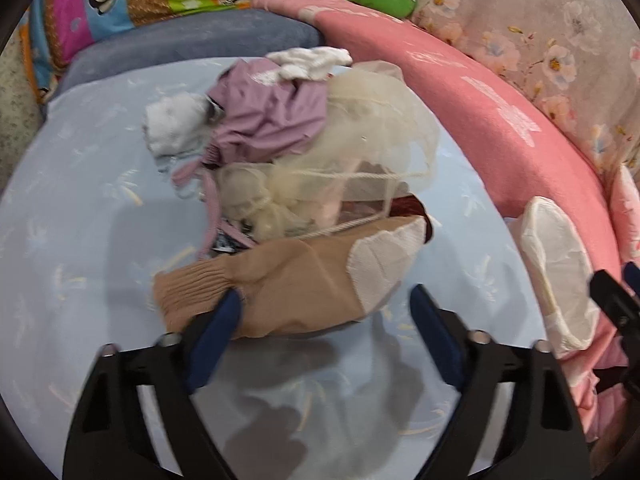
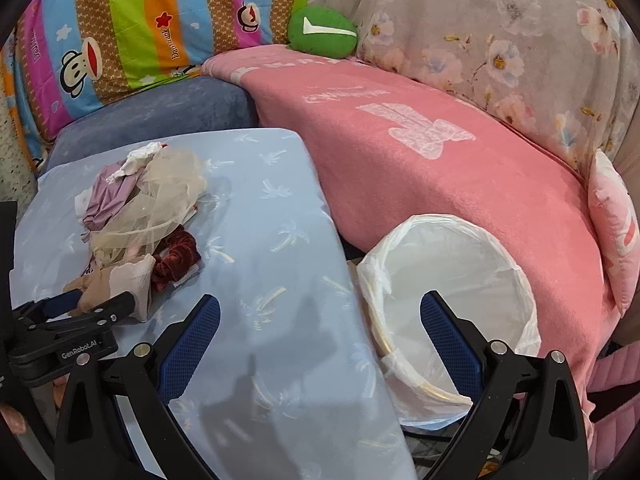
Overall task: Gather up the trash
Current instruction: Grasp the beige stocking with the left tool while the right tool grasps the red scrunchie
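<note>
Straddling the tan sock (image 1: 288, 280), the left hand-held gripper (image 1: 326, 304) isn't pinching it yet. Right hand-held gripper (image 2: 320, 320) spread, empty, beside lined bin (image 2: 452, 280).

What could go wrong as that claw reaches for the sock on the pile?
1. The tan sock lies under a string from the mesh bag, so lifting it might drag the whole pile along.
2. The left gripper has only one finger against the sock; the jaws may close on a thin fold and slip off.
3. The lined bin sits beyond the blue cushion edge, so a loose sock could drop short.
</note>
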`<state>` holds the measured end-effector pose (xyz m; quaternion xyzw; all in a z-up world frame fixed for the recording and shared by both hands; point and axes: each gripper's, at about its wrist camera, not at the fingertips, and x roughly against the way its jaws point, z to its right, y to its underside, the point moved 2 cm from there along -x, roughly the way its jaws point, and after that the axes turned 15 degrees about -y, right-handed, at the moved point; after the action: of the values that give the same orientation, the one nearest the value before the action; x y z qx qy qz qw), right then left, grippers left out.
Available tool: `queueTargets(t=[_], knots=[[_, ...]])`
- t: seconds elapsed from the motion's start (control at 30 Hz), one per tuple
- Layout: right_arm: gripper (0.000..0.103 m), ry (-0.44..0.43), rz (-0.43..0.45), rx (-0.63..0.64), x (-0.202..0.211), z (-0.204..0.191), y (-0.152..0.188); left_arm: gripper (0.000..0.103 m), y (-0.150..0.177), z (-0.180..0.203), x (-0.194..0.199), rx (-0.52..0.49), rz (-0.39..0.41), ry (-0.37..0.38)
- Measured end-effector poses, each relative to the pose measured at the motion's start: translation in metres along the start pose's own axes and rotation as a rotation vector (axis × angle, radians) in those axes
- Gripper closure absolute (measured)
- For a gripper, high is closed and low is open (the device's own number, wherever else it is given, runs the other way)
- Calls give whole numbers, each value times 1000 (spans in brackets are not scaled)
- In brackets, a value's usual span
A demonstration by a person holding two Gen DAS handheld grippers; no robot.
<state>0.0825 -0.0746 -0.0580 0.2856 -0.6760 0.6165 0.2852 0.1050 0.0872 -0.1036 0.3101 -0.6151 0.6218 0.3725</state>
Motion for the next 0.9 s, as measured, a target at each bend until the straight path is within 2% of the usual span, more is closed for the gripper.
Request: queueTargets(t=[0.03, 0.07, 0.13, 0.2, 0.43, 0.57, 0.7, 0.9], knots=[[6, -10, -3, -1, -3, -3, 0, 58, 1, 1, -2, -10, -7, 21], [6, -19, -6, -1, -6, -5, 0, 61, 2, 1, -3, -13, -14, 27], [6, -36, -9, 8, -11, -12, -1, 84, 2, -2, -2, -6, -13, 40], [6, -56, -14, 17, -18, -18, -3, 96, 1, -7, 1, 4, -17, 76], [18, -156, -57, 8, -46, -40, -7, 98, -11, -23, 24, 17, 43, 104], [30, -220, -92, -2, -66, -56, -9, 98, -20, -36, 32, 37, 73, 88], [45, -255, -118, -17, -83, -66, -13, 98, -27, -43, 32, 53, 90, 70], [63, -284, -144, -39, -108, -75, -16, 98, -33, -50, 33, 59, 110, 59]])
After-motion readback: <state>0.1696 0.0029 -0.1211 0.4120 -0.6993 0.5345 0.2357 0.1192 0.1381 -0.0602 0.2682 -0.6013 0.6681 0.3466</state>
